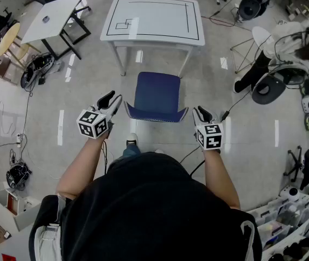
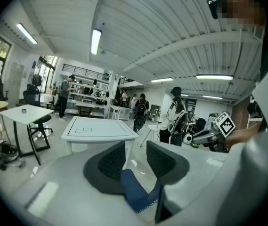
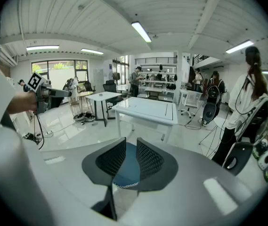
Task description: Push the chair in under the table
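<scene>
A chair with a blue seat (image 1: 157,93) and a blue backrest (image 1: 155,115) stands on the floor just in front of me, its back toward me. Beyond it is the white table (image 1: 153,18), with a gap of floor between them. My left gripper (image 1: 112,98) hovers beside the backrest's left corner, my right gripper (image 1: 199,112) beside its right corner. In the left gripper view the jaws (image 2: 136,152) stand narrowly apart, and the blue backrest (image 2: 137,193) shows below them. The right gripper (image 3: 131,149) also shows a narrow gap with the blue chair (image 3: 125,172) behind it. Neither grips anything.
A second white table (image 1: 51,15) with a black stool stands at the back left. A person (image 1: 287,45) sits at the right among cables and equipment. A black office chair (image 1: 252,4) is at the back right. Bins (image 1: 284,222) crowd the near right.
</scene>
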Motion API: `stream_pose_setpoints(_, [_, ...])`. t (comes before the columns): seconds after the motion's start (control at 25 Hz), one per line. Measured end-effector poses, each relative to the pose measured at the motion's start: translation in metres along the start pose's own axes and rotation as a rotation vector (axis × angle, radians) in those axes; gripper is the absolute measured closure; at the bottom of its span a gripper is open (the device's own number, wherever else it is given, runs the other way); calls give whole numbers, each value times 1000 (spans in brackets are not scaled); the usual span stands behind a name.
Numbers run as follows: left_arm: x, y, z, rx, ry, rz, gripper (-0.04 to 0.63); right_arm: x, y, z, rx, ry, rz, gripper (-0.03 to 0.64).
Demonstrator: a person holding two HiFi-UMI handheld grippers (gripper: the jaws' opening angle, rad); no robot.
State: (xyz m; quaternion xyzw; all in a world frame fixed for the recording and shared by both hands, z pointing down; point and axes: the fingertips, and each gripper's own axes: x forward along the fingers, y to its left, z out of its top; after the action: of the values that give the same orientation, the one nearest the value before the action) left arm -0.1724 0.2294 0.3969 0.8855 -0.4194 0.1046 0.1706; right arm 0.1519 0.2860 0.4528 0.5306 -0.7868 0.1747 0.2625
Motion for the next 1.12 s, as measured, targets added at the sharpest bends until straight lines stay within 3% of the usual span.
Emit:
stream_pose_setpoints(0.32, [-2, -72, 29, 104, -48, -12, 370, -44, -14, 19, 31, -129, 13, 541])
stream_pose_setpoints(0.76, [-28, -89, 38, 117, -84, 35, 379, -78, -13, 39, 9, -212, 21, 552])
stream_pose_setpoints(1.12, [-39, -95, 49, 120, -97, 39, 370, -94, -7, 51, 13, -271, 45, 482])
